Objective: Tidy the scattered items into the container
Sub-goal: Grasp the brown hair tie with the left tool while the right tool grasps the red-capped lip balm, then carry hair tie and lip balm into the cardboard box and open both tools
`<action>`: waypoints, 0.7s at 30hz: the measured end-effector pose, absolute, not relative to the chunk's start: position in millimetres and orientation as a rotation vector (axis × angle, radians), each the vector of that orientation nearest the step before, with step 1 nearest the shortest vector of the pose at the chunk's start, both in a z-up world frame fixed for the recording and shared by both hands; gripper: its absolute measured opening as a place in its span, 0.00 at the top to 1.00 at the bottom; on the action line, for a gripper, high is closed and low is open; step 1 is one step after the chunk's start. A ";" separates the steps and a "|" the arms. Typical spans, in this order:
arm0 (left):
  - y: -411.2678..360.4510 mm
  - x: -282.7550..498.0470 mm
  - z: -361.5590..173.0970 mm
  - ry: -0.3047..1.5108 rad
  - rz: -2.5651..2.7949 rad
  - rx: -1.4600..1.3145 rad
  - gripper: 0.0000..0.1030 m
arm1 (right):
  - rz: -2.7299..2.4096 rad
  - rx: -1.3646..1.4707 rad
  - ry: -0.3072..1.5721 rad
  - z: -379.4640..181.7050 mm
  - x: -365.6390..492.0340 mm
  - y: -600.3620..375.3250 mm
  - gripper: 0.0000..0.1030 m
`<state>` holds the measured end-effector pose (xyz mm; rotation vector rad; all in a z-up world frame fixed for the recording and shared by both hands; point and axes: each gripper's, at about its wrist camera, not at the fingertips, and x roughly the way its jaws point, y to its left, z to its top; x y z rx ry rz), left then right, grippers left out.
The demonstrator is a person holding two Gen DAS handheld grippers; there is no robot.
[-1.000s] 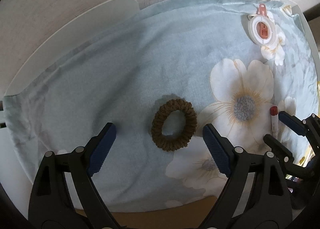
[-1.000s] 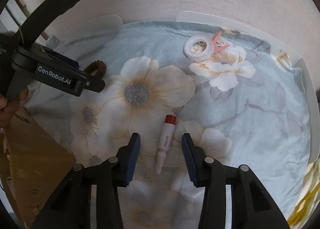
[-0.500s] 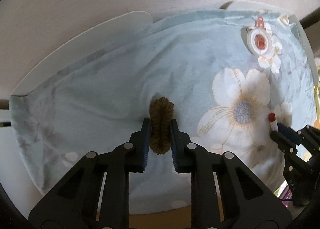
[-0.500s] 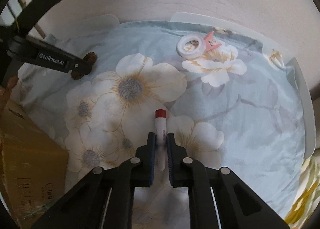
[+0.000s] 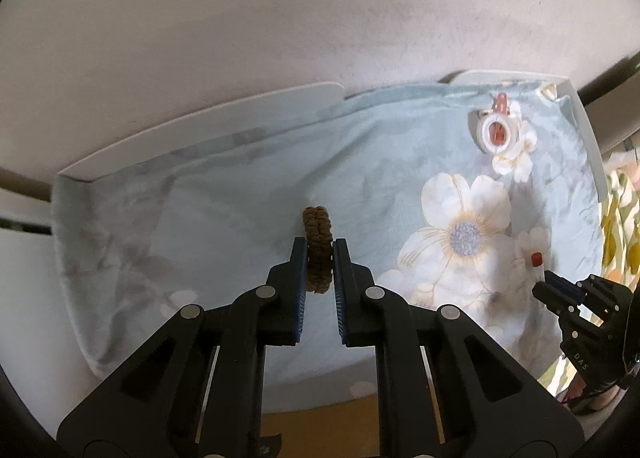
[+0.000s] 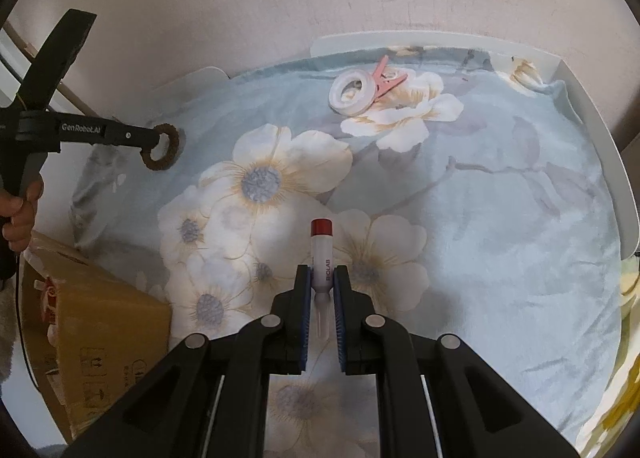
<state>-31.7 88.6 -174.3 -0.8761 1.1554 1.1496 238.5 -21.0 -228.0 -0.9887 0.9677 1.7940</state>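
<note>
We hold the left gripper (image 5: 320, 254) with its fingers pinching a brown hair tie (image 5: 318, 248) squeezed flat between the blue pads — from the right wrist view the hair tie (image 6: 162, 152) hangs as a loop off the tip, lifted above the floral cloth (image 5: 240, 186). Our right gripper (image 6: 321, 282) has its fingers clamped on a small white tube (image 6: 321, 258) with a red cap, the cap pointing away from us and the narrow end sitting between the pads. The tube appears raised off the cloth, casting a shadow on the flower print. Near the far edge a roll of white tape (image 6: 352, 92) lies on the cloth, touching a pink clothespin (image 6: 386, 80). A cardboard box (image 6: 108, 338) stands at the near left corner, beside the cloth-covered table.
</note>
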 end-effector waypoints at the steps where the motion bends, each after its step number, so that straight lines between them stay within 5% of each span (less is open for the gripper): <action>1: 100.2 -33.2 -168.5 1.154 1.150 -0.871 0.90 | 1.795 -0.985 0.962 -223.4 223.1 -26.5 0.90; 10: 80.8 -47.3 -124.5 1.046 1.148 -0.824 0.90 | 1.855 -0.951 0.950 -204.2 193.9 -31.9 0.90; 21: -43.4 -102.4 -36.9 0.825 1.256 -0.818 0.90 | 2.122 -0.948 0.767 -111.3 139.7 -81.5 0.90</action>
